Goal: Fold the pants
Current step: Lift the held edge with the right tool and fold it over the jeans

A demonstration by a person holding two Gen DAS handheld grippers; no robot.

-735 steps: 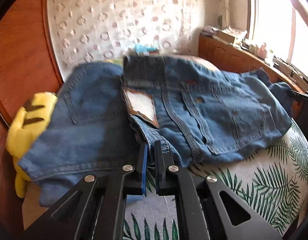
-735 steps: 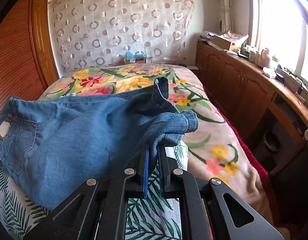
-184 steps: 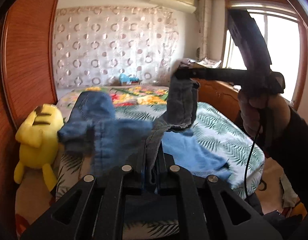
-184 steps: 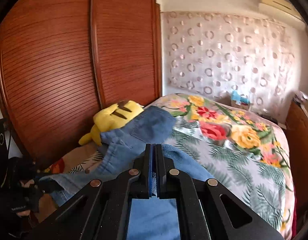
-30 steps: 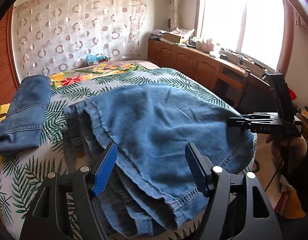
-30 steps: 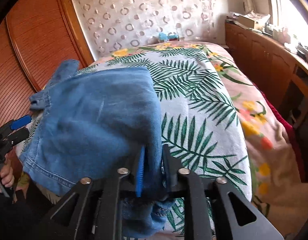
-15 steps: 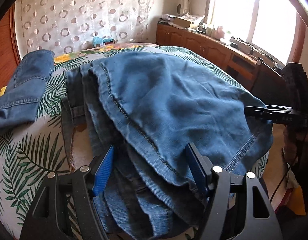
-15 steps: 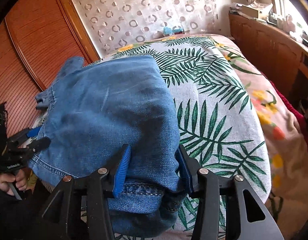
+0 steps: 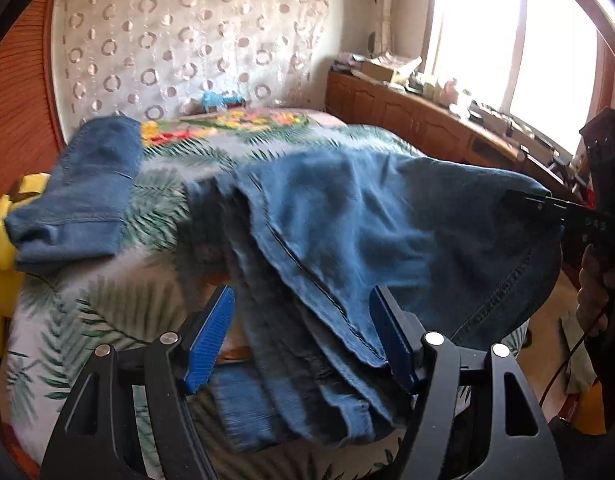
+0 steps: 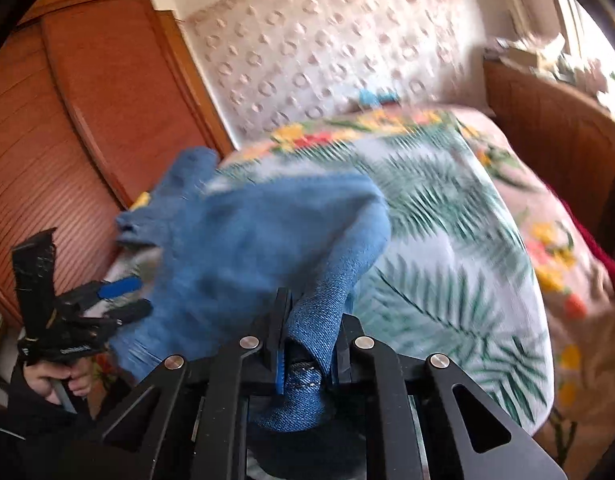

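Note:
A pair of blue jeans (image 9: 347, 216) lies folded in layers across the near end of the bed. My left gripper (image 9: 301, 336) is open, its blue pads (image 9: 209, 340) astride the near stack of denim without pressing it. In the right wrist view my right gripper (image 10: 307, 346) has its jaws closing on a bunched fold of the jeans (image 10: 267, 240), and the cloth rises from the bed to the jaws. The left wrist view shows the right gripper (image 9: 547, 204) pinching the jeans' far right corner. The left gripper (image 10: 119, 300) shows at the left edge of the right wrist view.
A second folded pair of jeans (image 9: 79, 200) lies at the back left of the bed (image 9: 107, 300), next to a yellow plush toy (image 9: 3, 220). A wooden wardrobe (image 10: 87, 120) stands on the left. Low wooden cabinets (image 9: 407, 116) run under the window on the right.
My right gripper opened wide, then closed on a fold of the jeans and lifted it. The left gripper stayed open and shifted a little along the near edge.

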